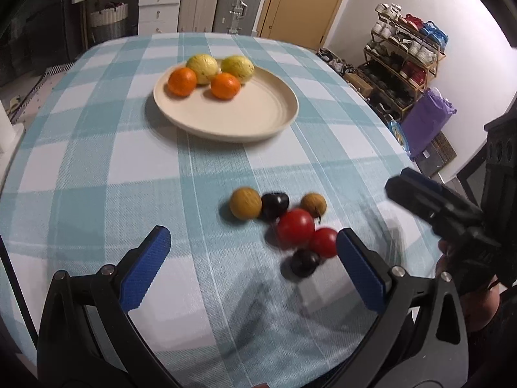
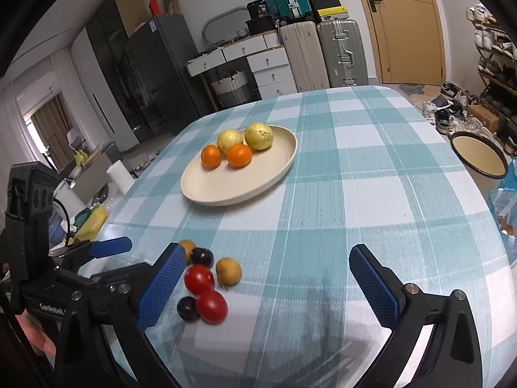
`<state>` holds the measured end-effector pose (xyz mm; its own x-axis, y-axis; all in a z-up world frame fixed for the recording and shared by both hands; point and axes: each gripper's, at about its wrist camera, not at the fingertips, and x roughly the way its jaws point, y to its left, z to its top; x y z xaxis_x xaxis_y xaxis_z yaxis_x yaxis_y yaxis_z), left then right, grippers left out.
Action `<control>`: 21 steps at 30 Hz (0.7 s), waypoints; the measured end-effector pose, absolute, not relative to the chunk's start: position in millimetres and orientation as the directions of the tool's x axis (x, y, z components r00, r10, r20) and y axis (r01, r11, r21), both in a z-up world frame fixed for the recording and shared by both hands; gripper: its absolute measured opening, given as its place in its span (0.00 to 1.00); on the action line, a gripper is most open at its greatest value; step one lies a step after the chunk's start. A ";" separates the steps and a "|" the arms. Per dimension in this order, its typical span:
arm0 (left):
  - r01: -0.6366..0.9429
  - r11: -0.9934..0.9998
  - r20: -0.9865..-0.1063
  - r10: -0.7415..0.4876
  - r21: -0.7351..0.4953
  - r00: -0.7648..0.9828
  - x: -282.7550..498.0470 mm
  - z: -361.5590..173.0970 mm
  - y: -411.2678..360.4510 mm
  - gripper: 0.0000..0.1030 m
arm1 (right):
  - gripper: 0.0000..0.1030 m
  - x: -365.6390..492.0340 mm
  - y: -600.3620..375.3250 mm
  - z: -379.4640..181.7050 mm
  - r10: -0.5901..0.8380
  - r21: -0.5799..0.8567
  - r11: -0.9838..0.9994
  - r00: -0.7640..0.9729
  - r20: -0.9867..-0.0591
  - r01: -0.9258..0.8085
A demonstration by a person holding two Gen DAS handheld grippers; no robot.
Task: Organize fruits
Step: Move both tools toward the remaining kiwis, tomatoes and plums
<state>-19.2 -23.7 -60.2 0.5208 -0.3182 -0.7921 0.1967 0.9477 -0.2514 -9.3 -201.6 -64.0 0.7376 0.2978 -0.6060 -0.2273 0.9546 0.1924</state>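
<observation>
The left gripper (image 1: 253, 242) hangs spread wide and empty, its blue textured pads (image 1: 145, 268) over bare checked tablecloth (image 1: 97, 161). Its right pad sits just beside a cluster of small round fruit at lower centre: two glossy red tomatoes (image 1: 295, 228), two dark plums (image 1: 305, 262) and two tan longans (image 1: 245, 202). The right gripper (image 2: 263, 283) is likewise released, with open cloth between its fingers. Farther up the frame, a smooth cream plate (image 1: 252, 116) holds two oranges (image 1: 182, 81) and two yellow guavas (image 1: 203, 66), its near half free.

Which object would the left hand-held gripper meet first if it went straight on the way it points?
Probably bare tablecloth: the left hand-held gripper points past the fruit cluster, which lies right of centre. Further on stands the plate. Depth is unclear.
</observation>
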 end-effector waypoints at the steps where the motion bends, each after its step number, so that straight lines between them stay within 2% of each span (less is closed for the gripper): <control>1: 0.199 0.947 -0.799 -0.319 -0.251 0.510 -20.6 -63.1 -25.6 0.99 | 1.00 -12.2 -203.0 -63.4 0.302 0.202 0.953 0.740 -0.601 -0.225; 10: 0.248 0.949 -0.822 -0.296 -0.195 0.486 -31.6 -76.5 -45.0 0.99 | 1.00 -30.4 -214.7 -59.1 0.275 0.232 0.958 0.772 -0.573 -0.170; 13: 0.274 0.940 -0.823 -0.315 -0.203 0.472 -33.4 -78.7 -48.4 0.95 | 1.00 -36.0 -216.3 -60.2 0.269 0.230 0.959 0.776 -0.571 -0.164; 19: 0.312 0.930 -0.825 -0.327 -0.195 0.461 -35.9 -82.0 -53.4 0.79 | 1.00 -38.3 -221.3 -62.3 0.262 0.239 0.960 0.778 -0.571 -0.148; 21: 0.320 0.927 -0.825 -0.333 -0.197 0.457 -35.6 -83.5 -54.3 0.69 | 1.00 -38.0 -222.9 -63.1 0.260 0.241 0.960 0.777 -0.573 -0.143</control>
